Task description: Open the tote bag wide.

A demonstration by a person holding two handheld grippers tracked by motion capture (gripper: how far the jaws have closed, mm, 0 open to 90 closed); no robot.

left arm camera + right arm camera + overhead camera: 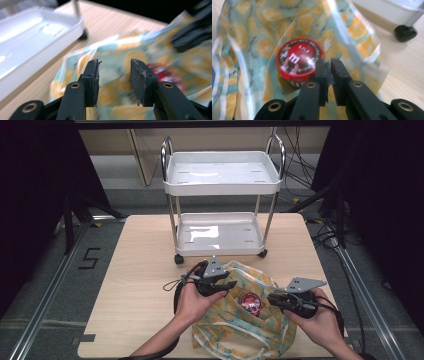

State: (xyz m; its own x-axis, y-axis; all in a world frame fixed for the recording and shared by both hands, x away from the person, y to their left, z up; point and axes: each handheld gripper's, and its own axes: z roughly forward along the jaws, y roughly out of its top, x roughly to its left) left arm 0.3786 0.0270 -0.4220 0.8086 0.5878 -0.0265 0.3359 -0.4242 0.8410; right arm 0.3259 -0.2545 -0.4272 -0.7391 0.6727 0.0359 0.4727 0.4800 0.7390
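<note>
The patterned bag [250,320] is lying on the bench [140,270] with the red tub [251,303] inside; my right tongs [272,298] are pinching its film, my left tongs [231,285] are hanging released, and the lifting is not yet done.

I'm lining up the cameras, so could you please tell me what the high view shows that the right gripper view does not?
High view alone: both hands, the left gripper with jaws apart, the white two-shelf trolley's top tray, and the pale wooden table's edges.

Right gripper view alone: the right gripper pinching clear film of the patterned yellow-and-teal plastic bag, and the cartoon print on the round red candy tub.

Shared: bag, tub, tabletop, a black trolley castor.
</note>
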